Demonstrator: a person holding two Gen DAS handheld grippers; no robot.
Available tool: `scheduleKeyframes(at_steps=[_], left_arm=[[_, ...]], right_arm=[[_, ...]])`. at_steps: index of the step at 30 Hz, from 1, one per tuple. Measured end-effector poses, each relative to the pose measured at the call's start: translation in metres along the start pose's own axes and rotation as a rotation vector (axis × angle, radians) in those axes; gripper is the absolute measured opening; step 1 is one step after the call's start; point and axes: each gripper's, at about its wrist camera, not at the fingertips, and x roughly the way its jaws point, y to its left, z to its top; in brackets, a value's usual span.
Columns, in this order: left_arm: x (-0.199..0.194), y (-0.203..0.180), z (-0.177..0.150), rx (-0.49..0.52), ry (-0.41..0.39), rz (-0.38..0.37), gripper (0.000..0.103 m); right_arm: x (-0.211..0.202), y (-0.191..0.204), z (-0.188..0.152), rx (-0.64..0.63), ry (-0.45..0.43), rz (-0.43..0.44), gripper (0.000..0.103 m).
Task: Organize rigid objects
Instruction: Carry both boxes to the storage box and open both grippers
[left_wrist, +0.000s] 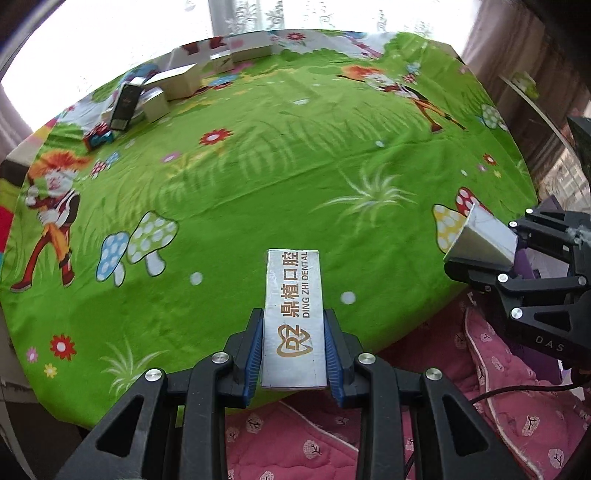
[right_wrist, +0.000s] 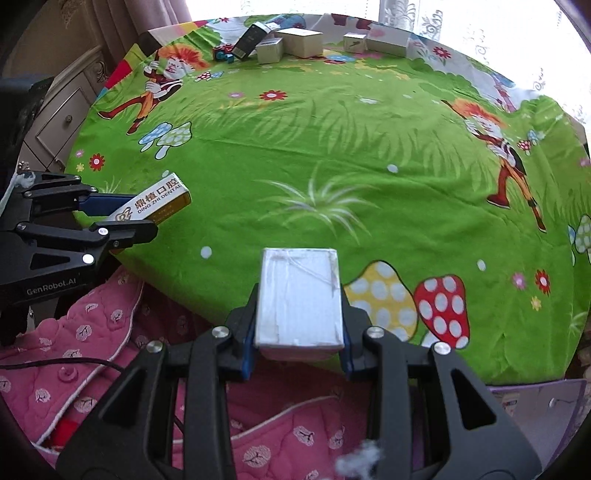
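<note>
My left gripper (left_wrist: 293, 343) is shut on a long silver dental box (left_wrist: 293, 314) with gold lettering, held over the near edge of the green cartoon tablecloth (left_wrist: 280, 166). It also shows in the right wrist view (right_wrist: 155, 206). My right gripper (right_wrist: 299, 321) is shut on a plain white box (right_wrist: 299, 299), also over the near table edge; it appears in the left wrist view (left_wrist: 480, 240). Several more boxes (left_wrist: 173, 83) stand grouped at the far left of the table, also seen in the right wrist view (right_wrist: 295, 40).
A black box (left_wrist: 123, 105) leans among the far group beside a small colourful box (left_wrist: 98, 136). A pink quilted cushion (right_wrist: 110, 332) lies below the table's near edge. A cream drawer cabinet (right_wrist: 62, 118) stands left of the table. Curtains hang behind.
</note>
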Motion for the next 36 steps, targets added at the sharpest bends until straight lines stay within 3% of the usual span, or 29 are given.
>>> scheduleKeyframes(at_steps=[11,20,28,36], left_arm=[[-0.002,-0.116,0.042,0.312,-0.024,-0.139,0.032],[-0.004,-0.216,0.043,0.568,-0.021,-0.208,0.032],[0.003,-0.289,0.036,0.698,0.022,-0.243,0.032],[0.008,-0.333,0.028,0.765,0.056,-0.27,0.032]], right_arm=[[-0.056,-0.085,-0.061,0.228,-0.06,-0.122,0.039],[-0.101,-0.147,-0.119,0.414,-0.081,-0.247,0.039],[-0.116,-0.171,-0.165,0.509,-0.059,-0.316,0.039],[-0.123,-0.193,-0.196,0.579,-0.047,-0.362,0.039]])
